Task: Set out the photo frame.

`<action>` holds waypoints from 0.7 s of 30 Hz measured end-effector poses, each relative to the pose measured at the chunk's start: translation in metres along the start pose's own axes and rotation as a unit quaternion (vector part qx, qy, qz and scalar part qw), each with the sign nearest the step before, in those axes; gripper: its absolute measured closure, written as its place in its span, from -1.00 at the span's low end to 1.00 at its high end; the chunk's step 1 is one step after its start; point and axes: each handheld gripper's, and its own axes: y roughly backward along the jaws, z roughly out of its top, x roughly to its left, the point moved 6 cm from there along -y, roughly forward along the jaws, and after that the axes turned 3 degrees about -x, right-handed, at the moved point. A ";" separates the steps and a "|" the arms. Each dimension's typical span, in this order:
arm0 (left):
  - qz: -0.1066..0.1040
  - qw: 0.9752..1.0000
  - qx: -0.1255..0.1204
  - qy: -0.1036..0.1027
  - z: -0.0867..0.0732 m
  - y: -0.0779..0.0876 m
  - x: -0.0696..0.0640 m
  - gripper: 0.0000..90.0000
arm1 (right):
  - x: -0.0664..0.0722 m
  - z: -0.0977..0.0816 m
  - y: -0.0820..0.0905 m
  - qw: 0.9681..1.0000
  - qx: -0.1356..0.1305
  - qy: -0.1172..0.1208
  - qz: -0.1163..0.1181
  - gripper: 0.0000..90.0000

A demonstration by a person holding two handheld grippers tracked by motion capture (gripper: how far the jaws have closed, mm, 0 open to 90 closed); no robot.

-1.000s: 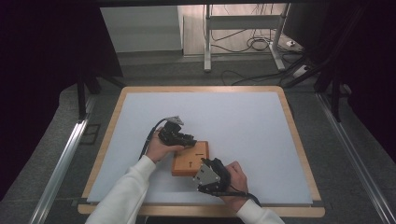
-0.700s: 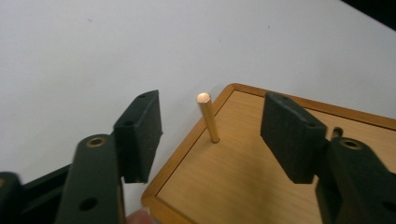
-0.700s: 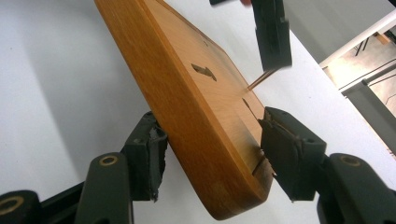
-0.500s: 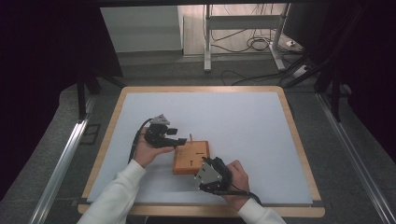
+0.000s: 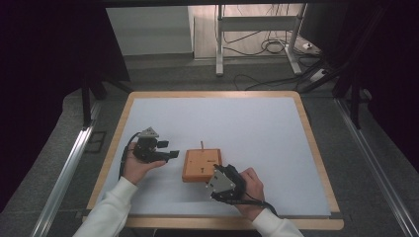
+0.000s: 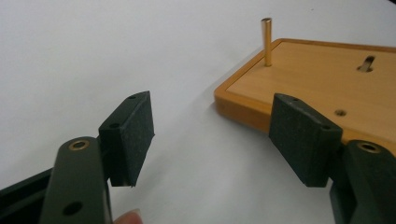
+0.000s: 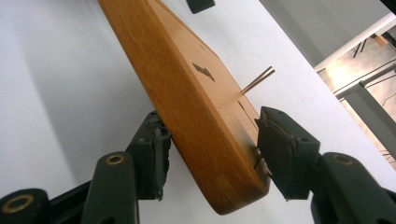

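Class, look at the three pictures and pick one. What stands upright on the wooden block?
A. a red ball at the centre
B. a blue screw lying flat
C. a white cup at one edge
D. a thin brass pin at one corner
D: a thin brass pin rises from a corner of the block, seen also in the high view near the block's far edge.

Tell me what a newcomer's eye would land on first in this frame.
The orange wooden block near the front of the white table, with a thin brass pin upright at its far edge. The right gripper straddles the block's near corner, and the left gripper, jaws just opened and empty, sits to the block's left.
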 end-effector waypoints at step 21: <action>-0.001 1.000 0.019 0.000 -0.021 0.000 0.002 -0.33 | -0.030 0.017 -0.002 0.999 0.017 -0.011 0.042 0.13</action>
